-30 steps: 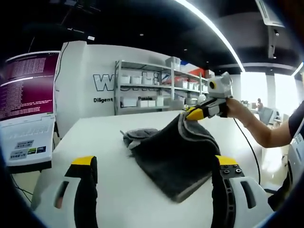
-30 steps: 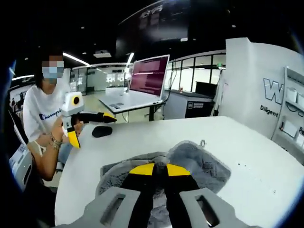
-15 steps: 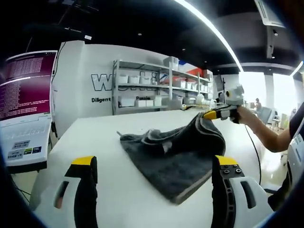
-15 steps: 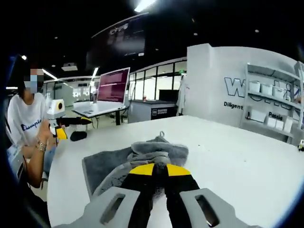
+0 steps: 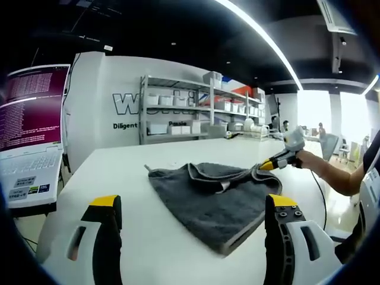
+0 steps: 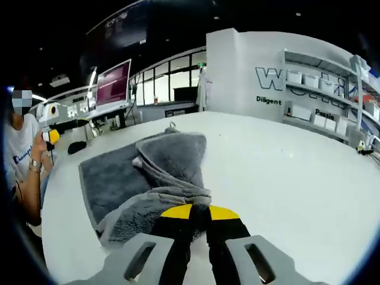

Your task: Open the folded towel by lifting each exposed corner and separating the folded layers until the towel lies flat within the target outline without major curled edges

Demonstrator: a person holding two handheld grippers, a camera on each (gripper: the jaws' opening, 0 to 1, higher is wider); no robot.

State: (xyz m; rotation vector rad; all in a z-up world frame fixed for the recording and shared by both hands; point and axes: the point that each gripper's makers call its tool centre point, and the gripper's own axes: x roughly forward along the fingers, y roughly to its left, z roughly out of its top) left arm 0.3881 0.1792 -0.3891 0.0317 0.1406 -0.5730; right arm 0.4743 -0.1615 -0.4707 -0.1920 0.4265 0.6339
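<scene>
Towel (image 5: pixel 217 199) lies on the white counter (image 5: pixel 148 255), dark grey, partly opened. In left gripper view the near part is flat, w/ a corner toward the camera; far edge has a folded ridge, and the right side is bunched up toward the right claw (image 5: pixel 265 166). Left claw (image 5: pixel 193 205) stands w/ jaws wide apart, nothing between them, near the towel's close edge but not touching.

In right gripper view the right claw (image 6: pixel 198 212) has its yellow tips pressed together on a towel edge; the pinched cloth is mostly hidden under the tips. Beyond it the towel (image 6: pixel 148 178) shows a flat layer at left and a lighter folded flap on top, w/ a small loop at the far end. No outline can be made out on the counter. At left edge a person (image 6: pixel 21 154) is cut off by the frame.
</scene>
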